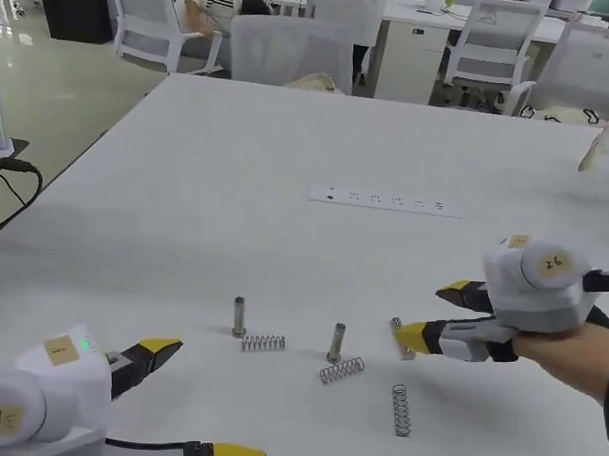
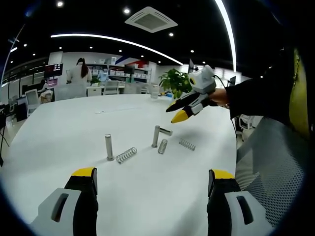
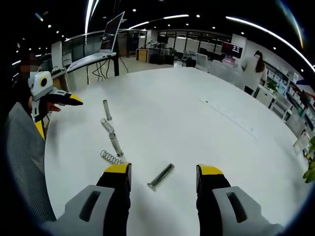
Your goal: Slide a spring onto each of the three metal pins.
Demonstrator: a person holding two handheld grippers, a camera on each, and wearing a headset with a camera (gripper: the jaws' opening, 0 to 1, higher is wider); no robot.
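The left gripper (image 2: 153, 173) hangs released above the near edge of the desk (image 1: 182, 172), its jaws wide apart and holding nothing. The right gripper (image 3: 163, 169) is spread too, and the fallen pin (image 3: 160, 177) lies ungripped on the desk between its jaws. Toward the near edge stand the left pin (image 1: 239, 316) and the middle pin (image 1: 336, 342), both upright. The first spring (image 1: 262, 343) and second spring (image 1: 341, 370) lie just beside their bases. The third spring (image 1: 401, 410) lies closest to that edge.

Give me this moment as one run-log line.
right gripper: open, aimed at lying pin | left gripper: open, empty | two upright pins | three springs lying loose
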